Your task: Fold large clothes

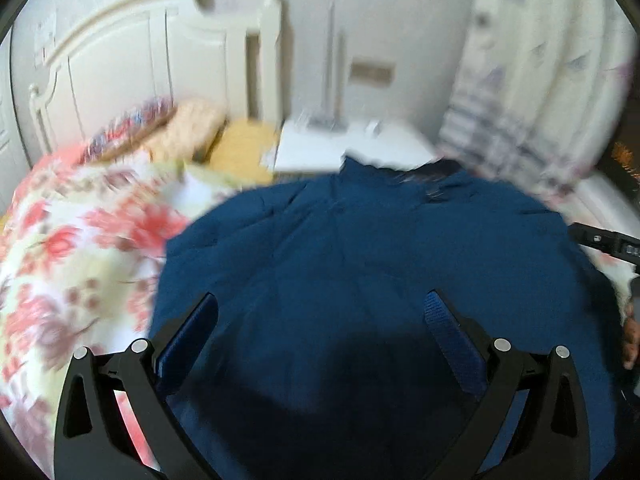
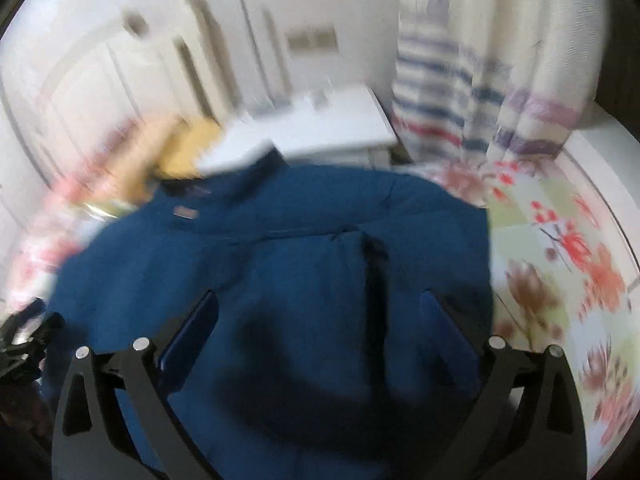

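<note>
Lying spread on the floral bedspread (image 2: 560,248), the blue jacket (image 1: 360,240) fills the near middle, collar toward the far white nightstand (image 1: 352,148). Over it, the left gripper (image 1: 322,308) and right gripper (image 2: 320,306) both stand with jaws wide apart, nothing between them.

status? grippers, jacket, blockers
Left gripper open, empty. Right gripper open, empty. Blue jacket flat on floral bedspread. Nothing in the way.
</note>
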{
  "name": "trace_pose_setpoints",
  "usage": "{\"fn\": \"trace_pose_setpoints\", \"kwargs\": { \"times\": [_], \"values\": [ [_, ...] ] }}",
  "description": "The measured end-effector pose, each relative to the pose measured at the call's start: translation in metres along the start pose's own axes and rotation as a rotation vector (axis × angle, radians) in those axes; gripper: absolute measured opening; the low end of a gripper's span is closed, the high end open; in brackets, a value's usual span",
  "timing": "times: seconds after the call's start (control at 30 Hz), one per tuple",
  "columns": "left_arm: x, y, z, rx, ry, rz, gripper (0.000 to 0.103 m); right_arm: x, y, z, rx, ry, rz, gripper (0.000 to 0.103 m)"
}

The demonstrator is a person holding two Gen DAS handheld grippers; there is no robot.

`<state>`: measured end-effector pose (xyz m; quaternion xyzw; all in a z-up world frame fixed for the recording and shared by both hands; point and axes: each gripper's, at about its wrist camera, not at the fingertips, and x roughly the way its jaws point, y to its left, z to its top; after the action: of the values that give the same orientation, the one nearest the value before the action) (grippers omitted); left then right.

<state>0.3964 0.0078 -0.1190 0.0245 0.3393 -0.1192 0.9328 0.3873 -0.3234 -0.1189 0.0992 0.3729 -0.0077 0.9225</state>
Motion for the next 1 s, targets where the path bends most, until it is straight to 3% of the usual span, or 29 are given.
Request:
{"fn": "trace_pose_setpoints", "kwargs": {
  "times": [0.1, 0.23, 0.5, 0.63, 0.73, 0.83, 0.87, 0.93, 1.0],
  "values": [
    [-0.04, -0.001, -0.036, 0.034, 0.077, 0.01, 0.099, -0.035, 0.016, -0.043, -0.106, 0.095, 0.003, 0.1],
    [-0.093, 0.008, -0.095, 0.08, 0.078, -0.006, 0.099, -0.097, 0.019, -0.113, -0.222, 0.102, -0.012, 0.1],
    [-0.141, 0.08, -0.195, -0.013, 0.173, 0.025, 0.099, -0.167, -0.046, -0.217, -0.148, 0.125, -0.027, 0.1],
    [-0.154, 0.074, -0.207, -0.025, 0.155, 0.024, 0.099, -0.175, -0.029, -0.251, -0.234, 0.079, -0.059, 0.1],
    [-0.146, 0.048, -0.21, 0.112, 0.194, 0.107, 0.099, -0.169, -0.01, -0.267, -0.307, 0.094, -0.113, 0.1],
    [-0.149, 0.045, -0.205, 0.099, 0.204, 0.157, 0.099, -0.176, -0.013, -0.257, -0.258, 0.153, -0.14, 0.099],
    [-0.157, 0.043, -0.199, 0.089, 0.173, 0.192, 0.099, -0.185, -0.007, -0.251, -0.273, 0.115, -0.172, 0.099],
    [-0.181, 0.027, -0.186, 0.098, 0.047, 0.145, 0.099, -0.203, 0.012, -0.246, -0.317, 0.03, -0.122, 0.099],
    [-0.188, 0.003, -0.177, 0.115, 0.012, 0.032, 0.099, -0.206, 0.036, -0.243, -0.343, -0.013, -0.018, 0.099]
  ]
}}
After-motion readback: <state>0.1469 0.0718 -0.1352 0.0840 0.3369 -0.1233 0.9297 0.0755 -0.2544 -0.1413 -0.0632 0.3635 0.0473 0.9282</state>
